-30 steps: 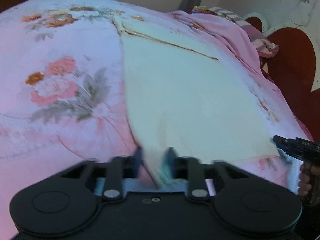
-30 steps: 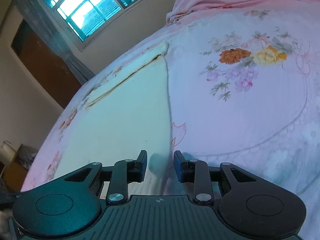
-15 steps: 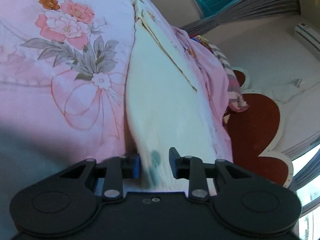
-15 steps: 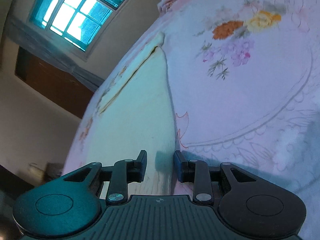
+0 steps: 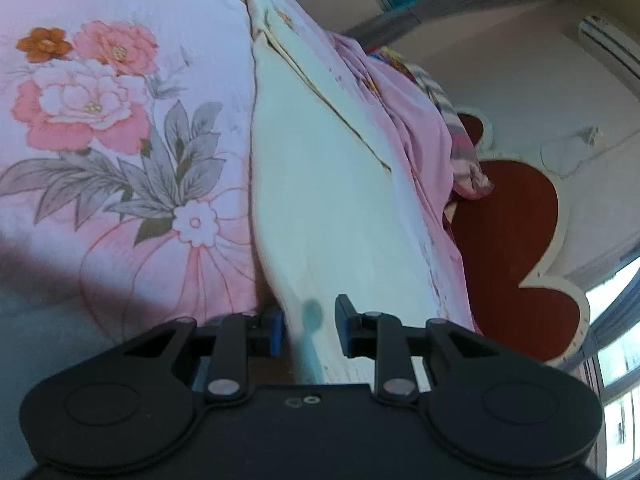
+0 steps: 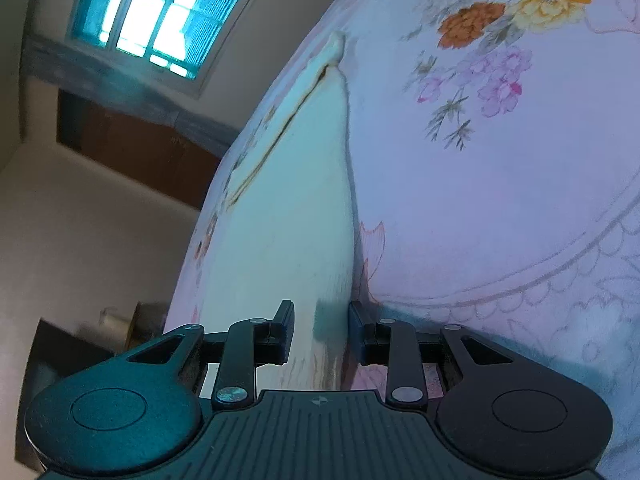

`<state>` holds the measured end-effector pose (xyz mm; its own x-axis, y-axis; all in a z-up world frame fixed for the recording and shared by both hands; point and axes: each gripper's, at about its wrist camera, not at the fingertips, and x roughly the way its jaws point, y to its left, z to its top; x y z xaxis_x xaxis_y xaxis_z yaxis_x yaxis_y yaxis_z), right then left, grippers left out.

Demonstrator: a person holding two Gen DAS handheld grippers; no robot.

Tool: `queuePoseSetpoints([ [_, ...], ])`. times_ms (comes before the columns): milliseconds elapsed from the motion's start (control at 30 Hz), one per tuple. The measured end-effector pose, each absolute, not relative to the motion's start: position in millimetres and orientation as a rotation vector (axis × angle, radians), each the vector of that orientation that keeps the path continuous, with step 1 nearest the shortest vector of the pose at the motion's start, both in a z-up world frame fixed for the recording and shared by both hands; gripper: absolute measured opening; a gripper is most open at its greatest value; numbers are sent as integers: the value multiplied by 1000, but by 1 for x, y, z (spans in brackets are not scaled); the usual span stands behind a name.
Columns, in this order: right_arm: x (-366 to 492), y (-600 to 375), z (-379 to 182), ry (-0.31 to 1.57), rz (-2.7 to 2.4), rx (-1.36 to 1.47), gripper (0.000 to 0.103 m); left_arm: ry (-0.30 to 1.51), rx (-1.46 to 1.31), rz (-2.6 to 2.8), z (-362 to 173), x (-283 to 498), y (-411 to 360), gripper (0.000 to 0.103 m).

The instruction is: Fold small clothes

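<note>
garment (image 5: 320,184) on bedspread (image 5: 120,128) | headboard (image 5: 508,240) right | window (image 6: 160,12) beyond bed

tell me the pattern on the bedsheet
Pink with large printed flowers and grey leaves on the bedsheet, clearest in the left wrist view.

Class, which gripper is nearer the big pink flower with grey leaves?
Left. The left gripper sits at the edge of the cloth beside that flower; the right gripper is at the opposite edge.

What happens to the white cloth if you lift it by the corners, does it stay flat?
Probably not. The white cloth lies thin and flat on the flowered sheet, so it likely droops between grips. It looks light, and its folded far edge could slip open.
</note>
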<state>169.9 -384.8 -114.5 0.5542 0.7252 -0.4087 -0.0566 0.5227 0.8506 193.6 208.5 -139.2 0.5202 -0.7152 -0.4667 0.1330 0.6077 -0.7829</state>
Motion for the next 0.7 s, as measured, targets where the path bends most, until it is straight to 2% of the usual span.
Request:
queuePoseSetpoints([
  [133, 181, -381, -118, 899, 619, 913, 31, 925, -752, -643, -145, 204, 207, 21],
  [167, 182, -380, -117, 895, 629, 904, 28, 931, -750, -655, -146, 205, 207, 19],
  [200, 184, -379, -118, 896, 638, 904, 13, 935, -747, -666, -146, 206, 208, 18],
  [233, 185, -379, -121, 906, 639, 905, 6, 938, -743, -681, -147, 206, 208, 14],
  [267, 186, -379, -122, 908, 631, 896, 5, 943, -731, -690, -147, 205, 208, 12],
  [300, 185, -379, -123, 902, 632, 894, 4, 952, -714, -696, -147, 204, 206, 8],
  [400, 181, -382, -123, 885, 637, 901, 4, 967, -663, -729, -146, 200, 199, 7],
  [433, 180, -383, -123, 886, 637, 895, 4, 960, -658, -724, -145, 200, 198, 1],
  [700, 200, -387, -89, 777, 676, 903, 4, 772, -792, -731, -123, 223, 209, 1],
])
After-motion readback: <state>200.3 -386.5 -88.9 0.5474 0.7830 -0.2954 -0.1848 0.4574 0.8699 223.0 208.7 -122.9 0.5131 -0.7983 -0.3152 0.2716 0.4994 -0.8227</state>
